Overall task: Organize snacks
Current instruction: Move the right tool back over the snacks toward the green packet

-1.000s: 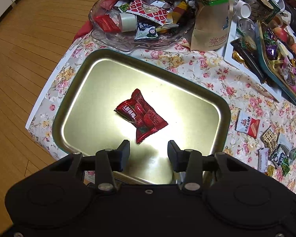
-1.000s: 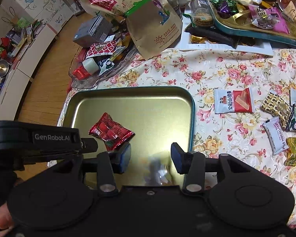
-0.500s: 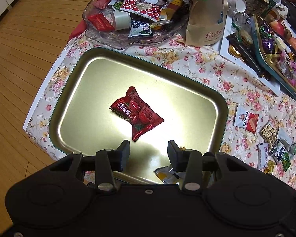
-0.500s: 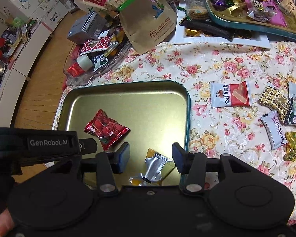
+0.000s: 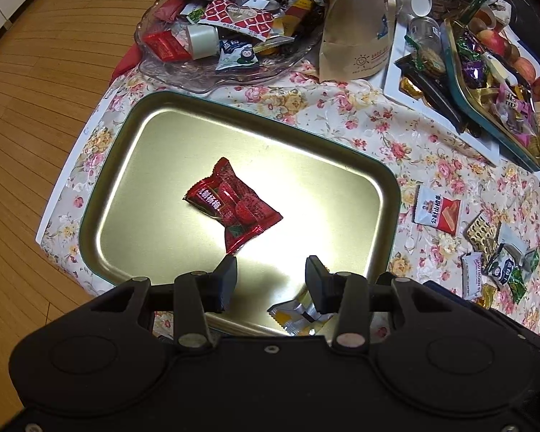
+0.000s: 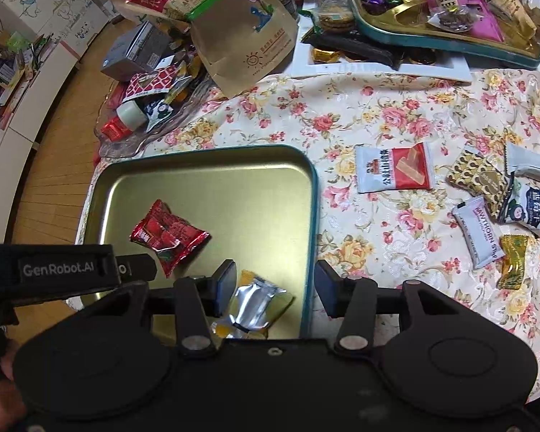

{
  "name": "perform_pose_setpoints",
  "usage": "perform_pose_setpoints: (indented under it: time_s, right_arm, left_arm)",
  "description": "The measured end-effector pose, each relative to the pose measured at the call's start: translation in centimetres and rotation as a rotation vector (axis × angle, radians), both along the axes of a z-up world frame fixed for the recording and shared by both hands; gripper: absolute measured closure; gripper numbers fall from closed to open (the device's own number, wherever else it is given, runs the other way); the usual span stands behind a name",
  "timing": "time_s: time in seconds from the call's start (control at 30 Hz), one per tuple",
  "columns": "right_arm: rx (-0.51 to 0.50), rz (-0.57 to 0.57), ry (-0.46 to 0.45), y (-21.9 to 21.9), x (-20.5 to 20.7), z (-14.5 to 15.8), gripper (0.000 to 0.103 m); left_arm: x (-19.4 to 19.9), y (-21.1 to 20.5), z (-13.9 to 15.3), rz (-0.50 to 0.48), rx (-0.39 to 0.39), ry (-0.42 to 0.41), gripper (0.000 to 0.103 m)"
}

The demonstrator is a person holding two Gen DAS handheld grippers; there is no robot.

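Both tools gape wide and hold nothing. The left tool (image 5: 270, 273) hangs over the near edge of the gold tray (image 5: 133, 165), its left finger just short of the red candy (image 5: 234, 205) lying mid-tray. The right tool (image 6: 271, 280) straddles the tray's near right rim, above a silver-and-yellow packet (image 6: 252, 306) resting in the tray's near right corner. A second ago that packet was not in the tray; half a second ago it had landed there, and the red candy has not shifted. On the floral tabletop (image 6: 342, 108) right of the tray lie more snacks, nearest a white-and-red packet (image 6: 394, 172). Far left, a glass dish (image 5: 198, 72) holds clutter.
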State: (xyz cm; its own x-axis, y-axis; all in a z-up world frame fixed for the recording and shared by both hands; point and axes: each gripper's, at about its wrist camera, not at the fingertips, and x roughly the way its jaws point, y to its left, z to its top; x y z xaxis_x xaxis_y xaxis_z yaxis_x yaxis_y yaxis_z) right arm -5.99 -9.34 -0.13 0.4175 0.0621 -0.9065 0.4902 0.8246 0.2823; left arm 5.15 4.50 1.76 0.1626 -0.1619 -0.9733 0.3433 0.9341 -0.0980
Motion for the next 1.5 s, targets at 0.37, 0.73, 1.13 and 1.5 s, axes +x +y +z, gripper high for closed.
perform_pose_setpoints:
  time_s: [0.37, 0.73, 1.13, 1.5]
  right_arm:
    - [-0.137, -0.103, 0.006, -2.8, -2.3, 0.1, 0.05]
    - [-0.425, -0.196, -0.023, -5.8, -5.7, 0.7, 0.054]
    - [-0.519, -0.309, 0.042, -9.3, -8.3, 0.2, 0.054]
    - [-0.448, -0.309, 0.122, -11.8, -9.7, -1.1, 0.059]
  left_arm:
    - [-0.8, -1.3, 0.4, -0.027, -0.001, -0.018, 0.053]
    - [-2.2, -3.6, 0.5, -0.084, 0.018, -0.041, 0.053]
    - [-4.4, -7.1, 0.6, -0.167, 0.039, -0.063, 0.053]
    - [-6.6, -10.2, 0.6, -0.237, 0.051, -0.076, 0.053]
